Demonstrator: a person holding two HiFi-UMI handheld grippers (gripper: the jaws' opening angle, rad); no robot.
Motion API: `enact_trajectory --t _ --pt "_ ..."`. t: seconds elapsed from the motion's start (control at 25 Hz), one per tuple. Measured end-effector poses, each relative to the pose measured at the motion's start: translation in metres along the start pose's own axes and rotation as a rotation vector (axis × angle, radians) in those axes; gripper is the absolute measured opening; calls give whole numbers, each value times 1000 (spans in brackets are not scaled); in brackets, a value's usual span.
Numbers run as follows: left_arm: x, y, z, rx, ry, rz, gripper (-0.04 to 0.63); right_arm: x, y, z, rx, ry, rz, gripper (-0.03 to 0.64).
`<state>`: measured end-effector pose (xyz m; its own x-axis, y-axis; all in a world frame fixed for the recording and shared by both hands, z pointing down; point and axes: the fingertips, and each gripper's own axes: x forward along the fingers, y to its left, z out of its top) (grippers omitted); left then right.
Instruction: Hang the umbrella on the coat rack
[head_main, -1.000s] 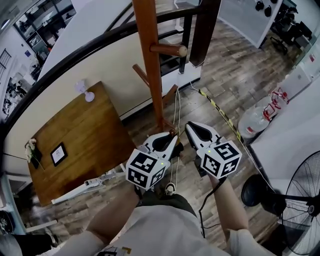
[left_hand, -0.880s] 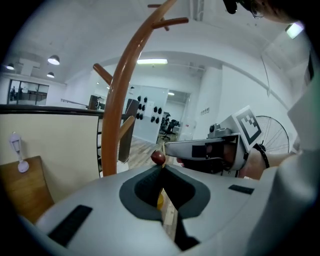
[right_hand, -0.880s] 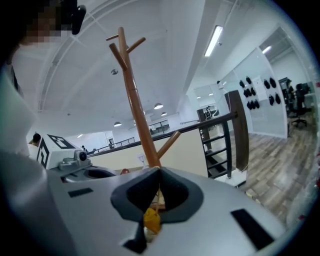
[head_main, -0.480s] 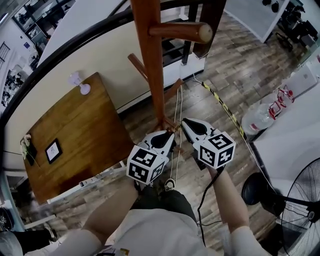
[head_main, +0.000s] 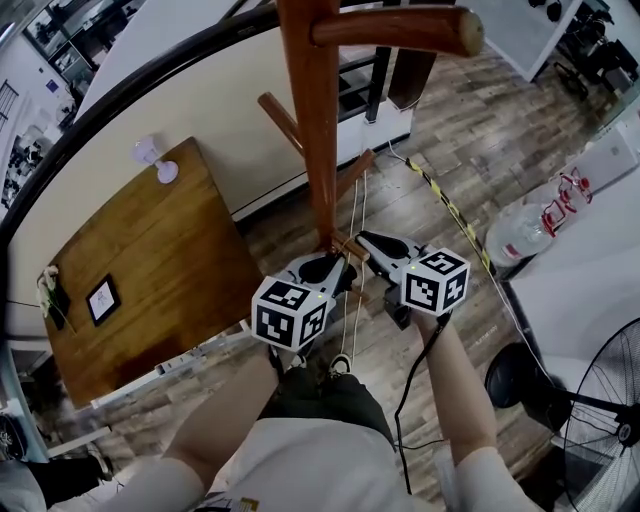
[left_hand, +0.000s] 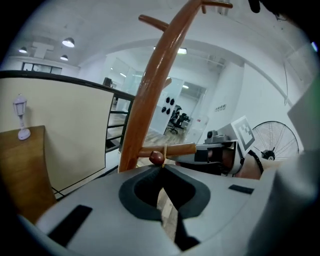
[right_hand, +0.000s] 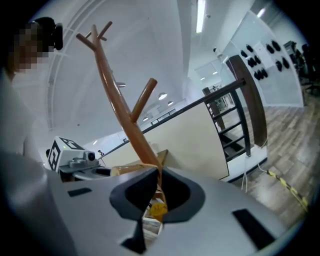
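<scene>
At the coat rack's (head_main: 321, 150) low peg (left_hand: 180, 148), the left gripper's (left_hand: 161, 170) jaws pinch a thin cord (left_hand: 163, 157). The right gripper's (right_hand: 157, 175) jaws clamp the cord above a yellow bead (right_hand: 158, 210).

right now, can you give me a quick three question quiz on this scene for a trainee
1. True or false: the left gripper and the right gripper both touch the top peg of the coat rack.
2. What stands at the head view's lower right? A) floor fan B) ladder C) bicycle
3. Fill in: the small framed picture lies on the wooden ____.
Key: 1 false, both are well below it. 2 A. 3 table.
</scene>
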<state>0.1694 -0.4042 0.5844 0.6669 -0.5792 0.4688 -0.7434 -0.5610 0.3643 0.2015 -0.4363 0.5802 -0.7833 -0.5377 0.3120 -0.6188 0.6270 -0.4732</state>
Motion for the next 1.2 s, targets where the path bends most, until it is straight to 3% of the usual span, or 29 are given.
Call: enact_trajectory --t 0.28,0.56,0.76,1.04,1.2 --pt "8 17 -11 -22 30 54 2 19 4 -17 12 18 16 64" --pt "-1 30 -12 -34 46 92 46 1 -9 -18 48 -5 -116 35" --pt "-27 27 -6 -27 30 74 44 -32 -2 5 -33 -31 -222 5" --pt "-84 9 53 100 -139 93 14 -92 39 68 -198 -111 -320 5" --pt "-113 -11 88 197 -199 78 12 -121 75 106 -231 -197 -331 5"
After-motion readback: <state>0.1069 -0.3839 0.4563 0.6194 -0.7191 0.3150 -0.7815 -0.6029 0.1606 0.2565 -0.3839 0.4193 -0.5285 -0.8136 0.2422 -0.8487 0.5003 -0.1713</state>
